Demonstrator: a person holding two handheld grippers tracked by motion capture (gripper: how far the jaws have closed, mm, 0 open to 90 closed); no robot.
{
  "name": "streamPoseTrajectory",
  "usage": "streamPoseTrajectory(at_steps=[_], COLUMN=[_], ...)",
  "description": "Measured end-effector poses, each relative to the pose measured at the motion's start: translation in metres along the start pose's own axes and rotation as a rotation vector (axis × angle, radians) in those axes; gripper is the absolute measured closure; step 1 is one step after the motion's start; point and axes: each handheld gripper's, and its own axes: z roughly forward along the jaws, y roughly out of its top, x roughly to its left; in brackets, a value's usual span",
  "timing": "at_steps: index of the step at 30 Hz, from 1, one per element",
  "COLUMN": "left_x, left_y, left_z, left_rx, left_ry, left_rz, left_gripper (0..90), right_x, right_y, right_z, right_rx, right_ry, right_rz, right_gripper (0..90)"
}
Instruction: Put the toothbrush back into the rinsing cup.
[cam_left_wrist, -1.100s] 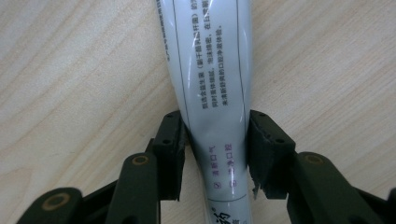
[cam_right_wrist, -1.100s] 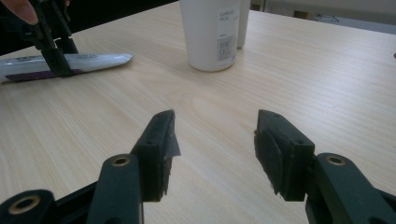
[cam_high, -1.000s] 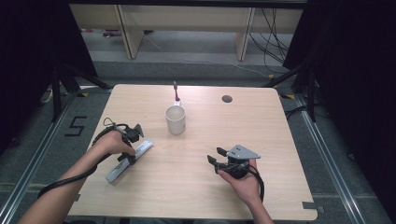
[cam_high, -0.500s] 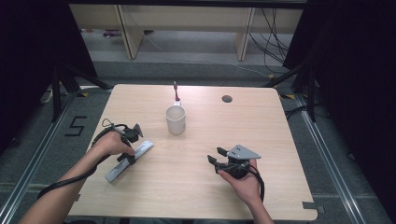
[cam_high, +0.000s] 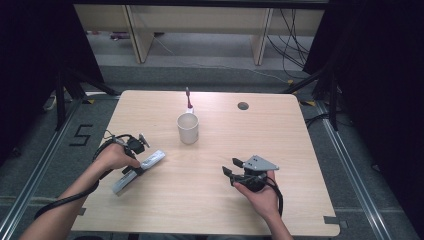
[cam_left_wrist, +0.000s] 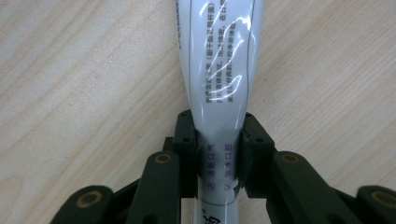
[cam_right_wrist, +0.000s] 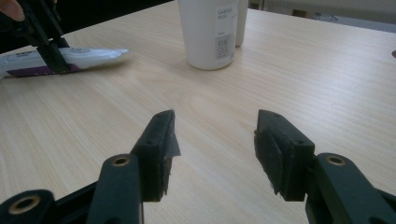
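Since the earlier frames we see little change on the table (cam_high: 210, 200): both hands sit where they were, and what has changed is the left gripper (cam_high: 134, 159), whose jaws have just been closing on the white tube (cam_high: 139, 170). In the left gripper view those jaws now stand on either side of the tube (cam_left_wrist: 219, 84), and both pads (cam_left_wrist: 200, 158) press on its sides, near the printed end where the purple characters sit. The jaws are far from fully together, since the tube's width keeps them apart. The tube lies flat on the wooden table, running away from the gripper with its glossy printed face up.

In the high view we find the tube at the left part of the table, lying on a slant, with the person's left hand (cam_high: 114, 156) over its middle. The white mug (cam_high: 188, 128) stands upright well apart from it, toward the table's centre, and a small red-tipped thing (cam_high: 189, 100) stands just behind the mug.

The right gripper (cam_high: 235, 172) rests low by the near right edge in the person's right hand (cam_high: 259, 196). In the right gripper view its jaws stand wide apart with only bare table between them, touching nothing; the mug (cam_right_wrist: 212, 32) and the tube (cam_right_wrist: 70, 58) lie well beyond.
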Motion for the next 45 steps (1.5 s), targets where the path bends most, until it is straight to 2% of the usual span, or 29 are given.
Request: streamPoseTrajectory(at_steps=[1, 3, 4, 7, 8, 9, 10, 12, 15, 16, 19, 20, 22, 24, 25, 26, 27, 29, 30, 34, 35, 38, 39, 41, 45], left_x=[-0.001, -0.001, -0.001, -0.002, -0.003, -0.002, -0.004, -0.004, -0.006, -0.007, -0.006, -0.006, -0.006, -0.007, -0.007, -0.008, -0.008, -0.009, -0.011, -0.014, -0.015, -0.016, -0.016, -0.018, -0.022], left_y=[-0.001, -0.001, -0.001, 0.0, 0.0, 0.0, 0.001, 0.001, 0.0, 0.0, -0.002, -0.003, -0.005, -0.007, -0.008, -0.009, -0.009, -0.01, -0.01, -0.009, -0.009, -0.008, -0.008, -0.006, 0.0], left_z=[0.0, -0.002, -0.003, -0.007, -0.009, -0.011, -0.014, -0.019, -0.026, -0.027, -0.034, -0.036, -0.038, -0.043, -0.045, -0.047, -0.048, -0.052, -0.054, -0.059, -0.059, -0.06, -0.061, -0.062, -0.065], left_rx=[-0.01, -0.009, -0.013, -0.039, -0.058, -0.078, -0.092, -0.132, -0.238, -0.292, -0.376, -0.415, -0.524, -0.598, -0.643, -0.695, -0.745, -0.83, -0.871, -0.995, -1.045, -1.135, -1.158, -1.203, -1.243], left_ry=[-0.002, 0.001, 0.0, -0.005, -0.005, 0.003, 0.005, 0.011, 0.008, 0.006, 0.025, 0.032, 0.039, 0.046, 0.054, 0.059, 0.06, 0.059, 0.056, 0.058, 0.056, 0.05, 0.041, 0.041, 0.06], left_rz=[-0.011, 0.013, 0.013, 0.021, 0.018, 0.042, 0.032, 0.048, 0.036, 0.033, 0.049, 0.049, 0.012, -0.016, -0.027, -0.035, -0.05, -0.044, -0.057, -0.055, -0.056, -0.07, -0.073, -0.066, -0.052], left_gripper=[72.6, 73.0, 73.1, 73.4, 73.5, 73.6, 73.6, 73.7, 73.7, 73.7, 73.7, 73.7, 73.7, 73.7, 73.7, 73.7, 73.7, 73.7, 73.7, 73.7, 73.7, 73.7, 73.7, 73.5, 73.5], right_x=[0.0, 0.002, 0.001, 0.002, 0.001, 0.0, 0.0, 0.0, 0.001, 0.001, 0.001, 0.002, 0.002, 0.001, 0.0, 0.003, 0.002, 0.002, 0.002, 0.003, 0.003, 0.002, 0.0, 0.0, 0.0], right_y=[0.0, 0.0, 0.0, 0.0, 0.0, 0.0, 0.0, 0.0, 0.0, 0.0, 0.0, 0.0, 0.0, 0.0, 0.0, -0.001, -0.001, -0.001, -0.001, -0.001, -0.001, -0.001, -0.001, -0.001, -0.002], right_z=[0.0, 0.0, -0.001, -0.001, -0.001, -0.001, -0.001, -0.001, -0.001, -0.001, -0.001, 0.001, 0.001, 0.0, 0.0, -0.001, 0.001, 0.001, 0.001, -0.001, -0.001, -0.001, -0.001, 0.0, 0.0], right_rx=[0.005, 0.016, 0.019, 0.024, 0.018, 0.011, 0.009, 0.01, 0.015, 0.015, 0.015, 0.008, 0.008, 0.017, 0.008, 0.017, -0.001, 0.001, 0.0, 0.019, 0.019, 0.022, 0.017, 0.015, 0.015], right_ry=[-0.003, 0.021, 0.009, 0.017, 0.01, 0.005, 0.003, 0.002, 0.007, 0.006, 0.006, 0.023, 0.023, 0.017, 0.003, 0.006, 0.009, 0.008, 0.008, -0.001, -0.001, 0.003, -0.007, -0.01, -0.009], right_rz=[0.001, 0.031, 0.011, 0.029, 0.014, 0.003, 0.001, 0.003, 0.023, 0.021, 0.021, 0.019, 0.019, 0.018, -0.007, 0.034, 0.019, 0.019, 0.019, 0.023, 0.025, 0.024, 0.002, -0.005, -0.004], right_gripper=[48.4, 48.4, 48.4, 48.4, 48.4, 48.4, 48.4, 48.4, 48.4, 48.4, 48.4, 48.4, 48.4, 48.4, 48.4, 48.4, 48.4, 48.4, 48.4, 48.4, 48.4, 48.4, 48.4, 48.4, 48.4])
